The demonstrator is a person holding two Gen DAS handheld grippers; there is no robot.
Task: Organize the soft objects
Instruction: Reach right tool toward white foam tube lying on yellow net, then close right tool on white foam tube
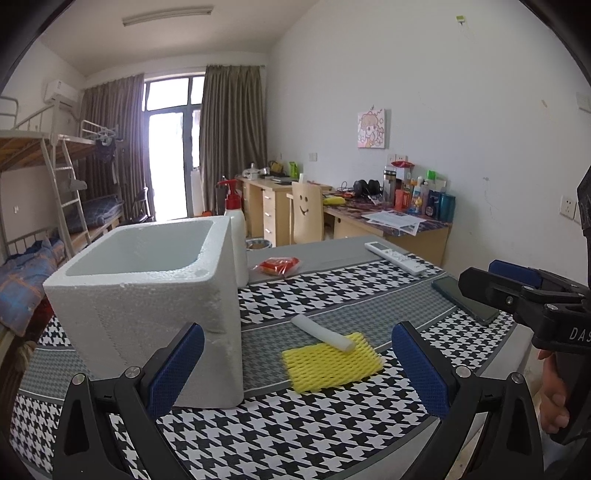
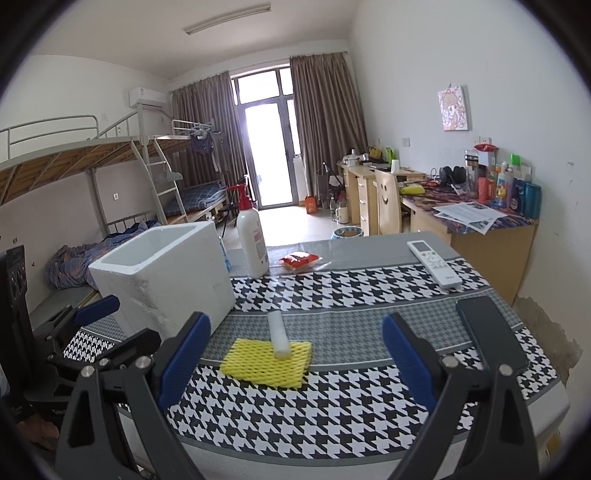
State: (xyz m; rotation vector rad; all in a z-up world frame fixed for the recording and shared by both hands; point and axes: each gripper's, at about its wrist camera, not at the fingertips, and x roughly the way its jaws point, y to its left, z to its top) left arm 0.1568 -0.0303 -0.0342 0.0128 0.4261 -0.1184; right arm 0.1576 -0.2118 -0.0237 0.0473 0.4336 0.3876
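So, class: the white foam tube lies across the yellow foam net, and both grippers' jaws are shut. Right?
Not quite. The white foam tube does lie across the yellow foam net, but the right wrist and left wrist views show both grippers' jaws open, holding nothing.

White foam tube (image 1: 323, 333) atop yellow foam net (image 1: 331, 366), foam box (image 1: 147, 295) beside

room condition: dormitory interior

white walls (image 2: 424, 55) and ceiling, with an unlit tube lamp (image 2: 228, 18). daylight enters through a glazed balcony door (image 2: 267, 147) flanked by brown curtains (image 2: 325, 122). metal bunk beds (image 2: 110, 162) line the left wall beneath an air conditioner (image 2: 147, 96). cluttered wooden desks (image 2: 480, 229) and a chair (image 2: 388, 201) stand right. pale tiled floor (image 2: 295, 225).
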